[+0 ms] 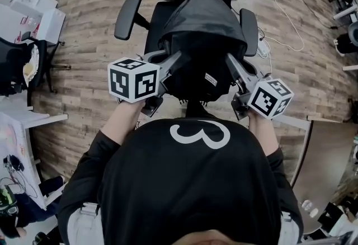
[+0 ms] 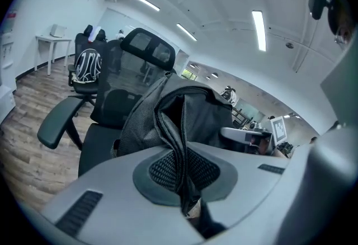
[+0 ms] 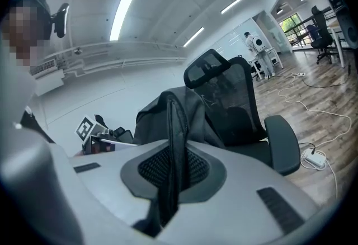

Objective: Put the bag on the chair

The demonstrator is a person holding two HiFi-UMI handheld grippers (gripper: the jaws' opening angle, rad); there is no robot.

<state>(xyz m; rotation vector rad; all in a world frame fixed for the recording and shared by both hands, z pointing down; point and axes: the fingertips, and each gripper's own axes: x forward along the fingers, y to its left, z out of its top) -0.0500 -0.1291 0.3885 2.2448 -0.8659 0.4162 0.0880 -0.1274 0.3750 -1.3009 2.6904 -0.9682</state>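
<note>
**A:** Where is the bag?

**B:** The bag (image 1: 201, 37) is in the upper middle of the head view, dark and slumped, hanging between the two grippers over the chair (image 1: 127, 17). It hides most of the seat and backrest. Only the armrests and a strip of seat show at its sides. I can't tell whether its bottom touches the seat.

**A:** And the fingers?

**B:** Both pairs are closed down narrow on fabric. The left gripper (image 1: 174, 59) has the bag's left edge. In the left gripper view a dark fold with a zip runs down between the ribbed pads (image 2: 162, 174), pinched tight. The right gripper (image 1: 229, 60) has the bag's right edge the same way. In its own view a long dark fold stands clamped between its jaws, with the chair's headrest and one armrest behind it, right of centre.

**A:** Anything around it?

**B:** There is a wooden floor (image 1: 84, 98) all round, and a white cable (image 1: 285, 20) loops across it at the upper right of the head view.
</note>
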